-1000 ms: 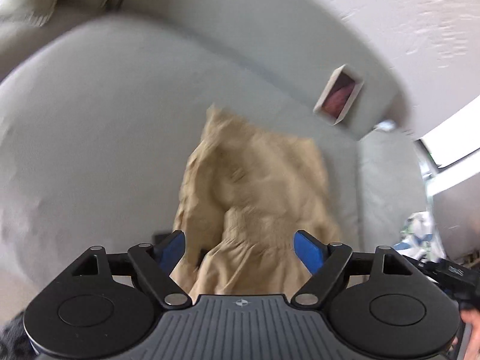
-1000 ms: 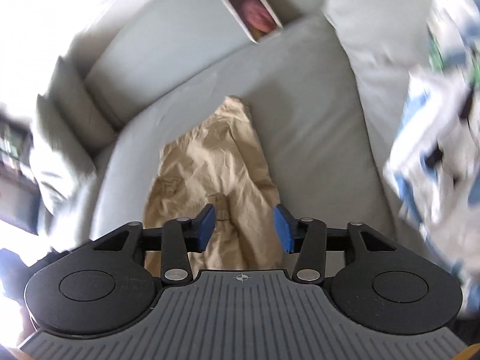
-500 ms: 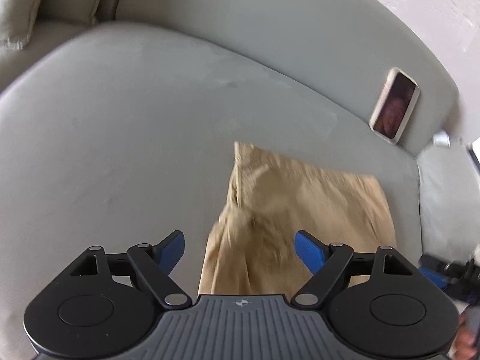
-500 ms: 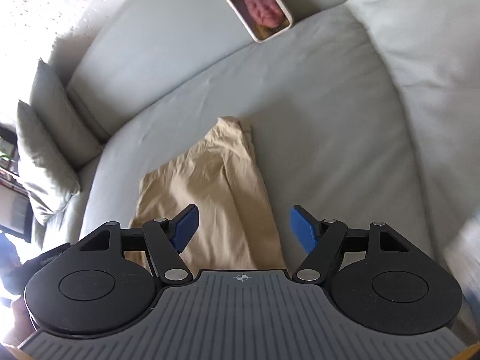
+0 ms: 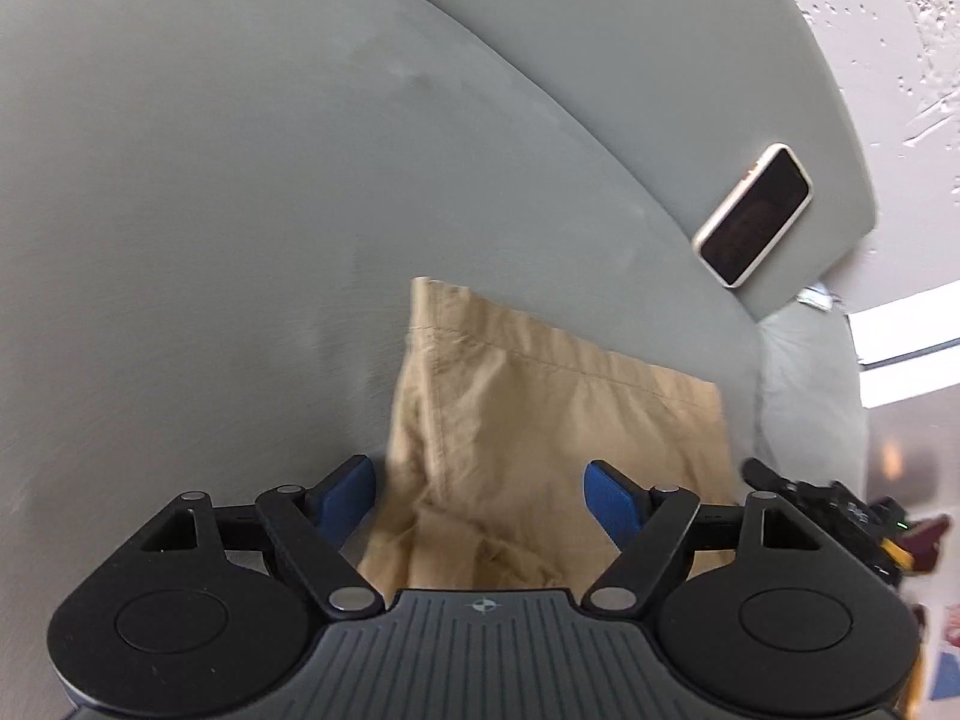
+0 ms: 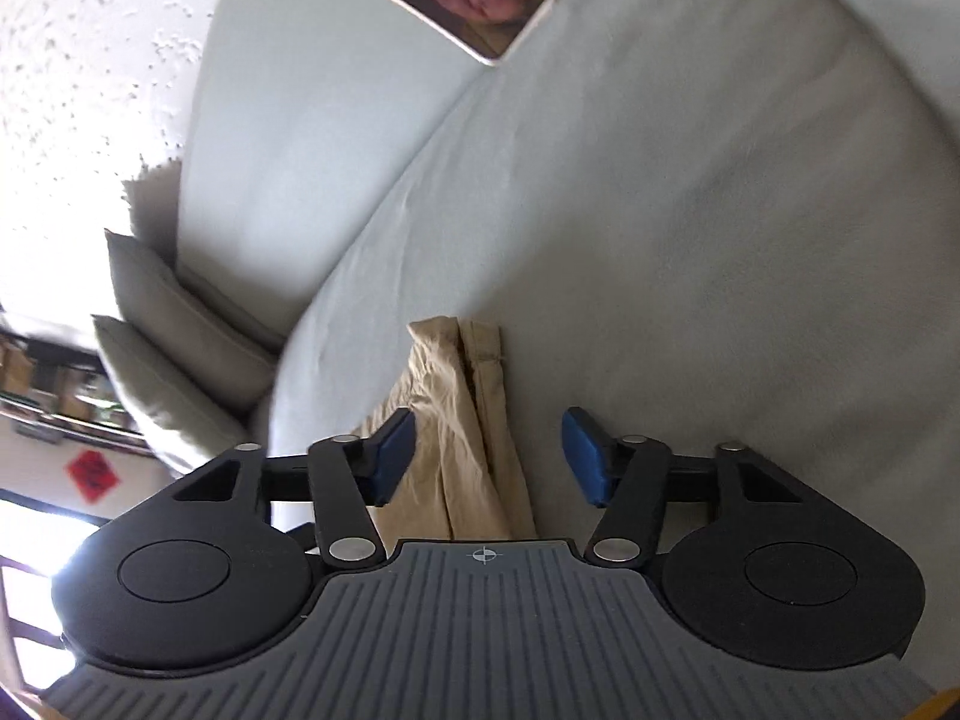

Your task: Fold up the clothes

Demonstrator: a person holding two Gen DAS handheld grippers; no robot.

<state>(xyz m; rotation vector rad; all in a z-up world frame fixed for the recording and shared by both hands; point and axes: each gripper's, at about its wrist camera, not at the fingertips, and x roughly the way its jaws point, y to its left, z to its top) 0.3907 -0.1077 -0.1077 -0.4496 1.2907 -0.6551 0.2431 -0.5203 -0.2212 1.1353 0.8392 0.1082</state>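
grippers angle downward over a grey sofa seat [image 5: 210, 240], each seen from its own wrist camera. the left gripper [image 5: 480, 495] tips steeply toward the cushion, its blue pads [image 5: 348, 489] spread wide and easing inward, with the tan garment [image 5: 558, 420] lying beneath the gap but not pressed by either pad. the right gripper [image 6: 489, 456] points down at a shallower slant and is rolled to one side, so the sofa runs diagonally across its view; its jaws are closing, and the pads stand clear of the cloth, one over the garment's [image 6: 462, 420] edge and the other over bare cushion. in the left view the other gripper's black frame [image 5: 804, 492] shows at the garment's right side.

one tan garment lies on the seat, creased, its hemmed edge toward the backrest. one phone [image 5: 753, 213] in a pale case leans against the backrest [image 5: 600, 30]. two grey cushions [image 6: 174, 354] sit stacked at the far end of the sofa in the right view. two grippers are in view.
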